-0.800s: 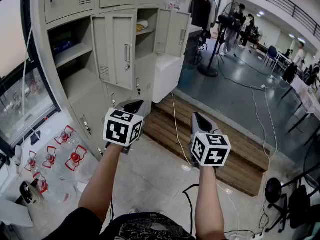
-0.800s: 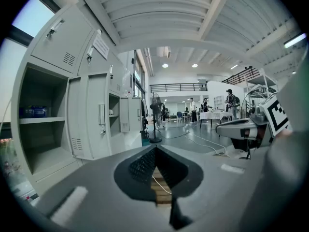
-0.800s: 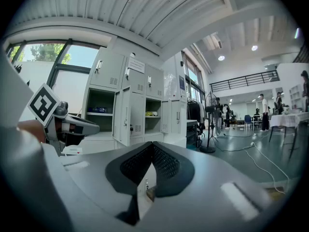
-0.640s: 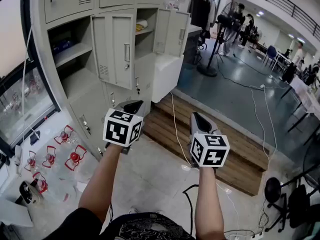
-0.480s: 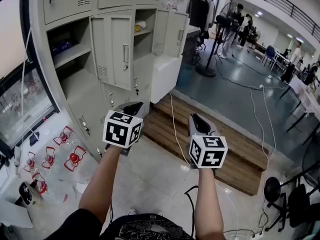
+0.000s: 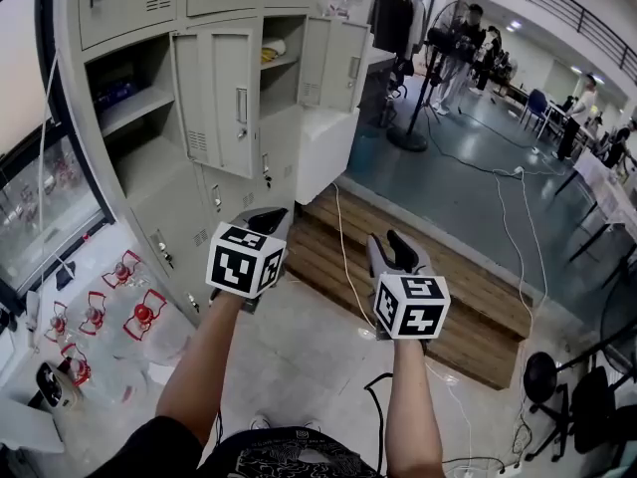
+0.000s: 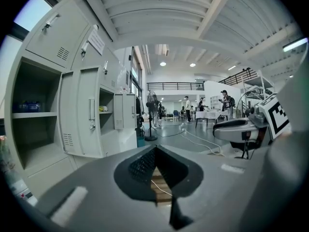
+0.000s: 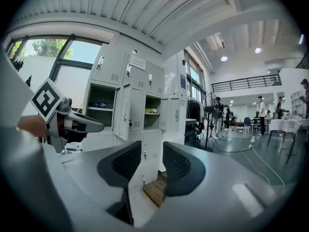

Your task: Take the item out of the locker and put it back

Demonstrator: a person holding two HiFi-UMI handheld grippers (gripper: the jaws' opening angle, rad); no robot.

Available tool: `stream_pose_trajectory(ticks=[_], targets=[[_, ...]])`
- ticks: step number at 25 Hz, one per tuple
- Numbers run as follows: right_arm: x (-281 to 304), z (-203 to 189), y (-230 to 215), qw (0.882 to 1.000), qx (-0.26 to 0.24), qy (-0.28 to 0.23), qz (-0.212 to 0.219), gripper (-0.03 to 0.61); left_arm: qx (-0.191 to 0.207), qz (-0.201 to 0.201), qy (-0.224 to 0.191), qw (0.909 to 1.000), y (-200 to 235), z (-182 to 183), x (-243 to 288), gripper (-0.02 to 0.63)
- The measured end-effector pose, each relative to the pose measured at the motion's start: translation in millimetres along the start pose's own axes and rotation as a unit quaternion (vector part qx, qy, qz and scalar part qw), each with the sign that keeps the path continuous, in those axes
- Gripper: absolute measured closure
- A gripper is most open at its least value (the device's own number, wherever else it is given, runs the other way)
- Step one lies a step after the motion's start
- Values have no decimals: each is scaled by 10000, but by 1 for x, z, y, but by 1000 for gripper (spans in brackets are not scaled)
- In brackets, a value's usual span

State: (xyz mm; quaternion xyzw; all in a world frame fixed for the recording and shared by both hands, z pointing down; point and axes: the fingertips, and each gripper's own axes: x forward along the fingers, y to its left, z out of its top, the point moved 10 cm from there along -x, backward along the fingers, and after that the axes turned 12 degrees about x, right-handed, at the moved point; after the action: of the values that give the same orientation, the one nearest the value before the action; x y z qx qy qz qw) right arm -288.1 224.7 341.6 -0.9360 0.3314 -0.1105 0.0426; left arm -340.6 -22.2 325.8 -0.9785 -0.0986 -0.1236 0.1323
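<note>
Standing back from the locker bank (image 6: 149, 28), I hold both tools out in front of me, near level and aimed toward it, because nothing is within reach yet. Several compartments are open. The door (image 6: 221, 88) of the middle one hangs swung out toward me, so the way in is free and no handle needs working.

A low wooden platform (image 6: 328, 252) lies on the floor at the foot of the lockers' right end, ahead of my right tool. I would rather approach from the left of it.

My left gripper (image 6: 267, 216) has its jaws brought together at the tips with nothing between them. I judge it is only carried along as the spare. My right gripper (image 6: 396, 245) shows a modest gap between its pads and is empty too, which suits a small object better than a full spread.

The item (image 6: 271, 52) I take to be the task's is the yellow thing on the upper shelf of the middle open compartment, well apart from both tools. A blue thing (image 6: 117, 92) sits in the left compartment, and I cannot tell what it is.
</note>
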Motion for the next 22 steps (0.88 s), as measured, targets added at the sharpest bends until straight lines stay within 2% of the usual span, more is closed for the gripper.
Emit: stream_pose_trajectory(ticks=[15,22], targets=[[5,2,-38,9997,142,-26,200,253,27,124,82,9999,-26,13,24,613],[4,6,-66,9991,254,-42,337,202,76,207,84,9997,-42,24,40,612]])
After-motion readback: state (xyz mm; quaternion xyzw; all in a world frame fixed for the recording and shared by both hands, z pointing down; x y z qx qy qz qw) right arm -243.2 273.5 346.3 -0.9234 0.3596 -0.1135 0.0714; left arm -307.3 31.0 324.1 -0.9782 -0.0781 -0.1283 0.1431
